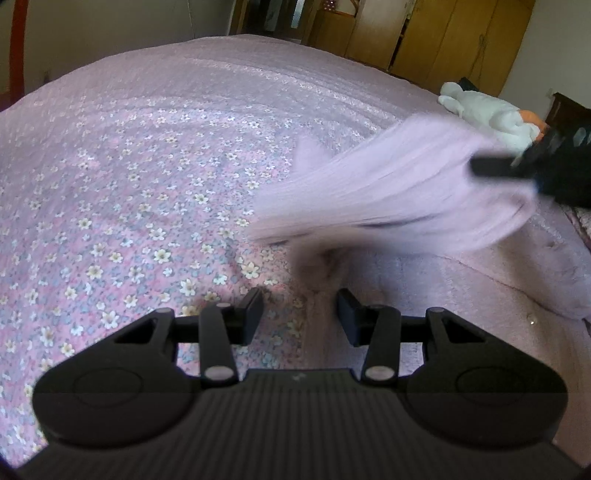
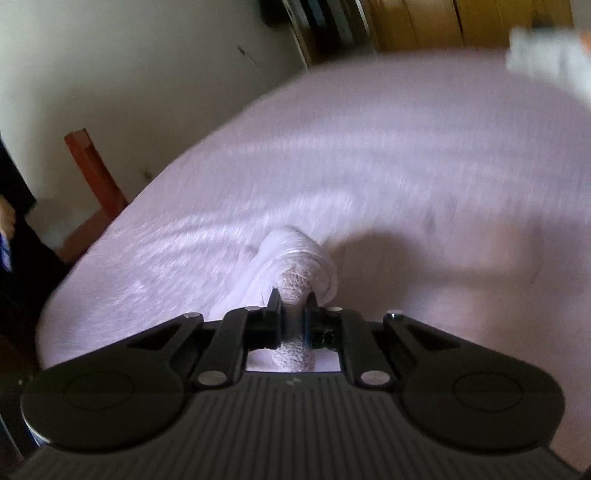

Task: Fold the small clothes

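Soft lilac knit garment (image 1: 388,184), quilted floral cotton bedspread (image 1: 129,192), matt black plastic claw (image 2: 293,314), glossy wooden wardrobe (image 1: 443,33)

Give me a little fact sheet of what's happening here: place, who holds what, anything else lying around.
Place: bed with floral pink bedspread
Left gripper: jaws open, holding nothing
Right gripper: jaws shut on lilac garment
Garment: lifted off the bed, motion-blurred
Also on bed: white soft toy, far right
Background: wooden wardrobes
Folding: not yet visible
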`<action>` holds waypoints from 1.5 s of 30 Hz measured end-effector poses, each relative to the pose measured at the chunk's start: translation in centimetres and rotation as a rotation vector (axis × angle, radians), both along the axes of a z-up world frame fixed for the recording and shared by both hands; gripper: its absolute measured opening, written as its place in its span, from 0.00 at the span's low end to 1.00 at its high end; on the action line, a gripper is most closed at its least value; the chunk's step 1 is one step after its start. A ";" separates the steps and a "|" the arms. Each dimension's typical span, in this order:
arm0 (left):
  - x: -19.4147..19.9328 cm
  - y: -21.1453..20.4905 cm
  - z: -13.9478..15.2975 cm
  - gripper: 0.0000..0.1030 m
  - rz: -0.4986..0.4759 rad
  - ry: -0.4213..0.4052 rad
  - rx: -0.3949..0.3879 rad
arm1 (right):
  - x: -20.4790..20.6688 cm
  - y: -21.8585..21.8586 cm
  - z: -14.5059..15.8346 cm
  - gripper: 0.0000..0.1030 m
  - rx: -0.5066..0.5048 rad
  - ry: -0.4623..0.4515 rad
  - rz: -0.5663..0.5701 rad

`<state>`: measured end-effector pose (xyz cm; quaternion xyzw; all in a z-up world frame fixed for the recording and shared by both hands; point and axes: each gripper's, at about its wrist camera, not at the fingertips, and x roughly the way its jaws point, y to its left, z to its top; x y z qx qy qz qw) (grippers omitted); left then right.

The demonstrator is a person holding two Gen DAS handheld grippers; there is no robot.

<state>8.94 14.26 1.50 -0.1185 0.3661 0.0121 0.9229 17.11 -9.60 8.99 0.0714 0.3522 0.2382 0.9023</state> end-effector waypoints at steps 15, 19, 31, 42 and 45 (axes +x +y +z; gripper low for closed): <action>0.0 -2.1 -0.3 0.56 -0.034 0.003 0.109 | 0.1 -6.1 -6.4 0.54 -0.219 0.054 -0.157; 0.2 -1.9 0.0 0.56 -0.035 0.027 0.101 | -2.1 -4.2 -3.9 0.64 -0.246 -0.076 -0.125; -2.0 0.7 1.3 0.56 0.002 0.073 0.018 | -3.9 6.0 -5.1 0.70 -0.165 -0.048 0.128; -2.0 -0.6 0.4 0.59 -0.019 0.073 0.094 | -1.7 4.0 -5.8 0.08 -0.147 -0.063 0.009; -2.1 -0.5 0.4 0.59 -0.015 0.073 0.094 | -1.9 0.9 -3.2 0.08 -0.110 -0.128 -0.041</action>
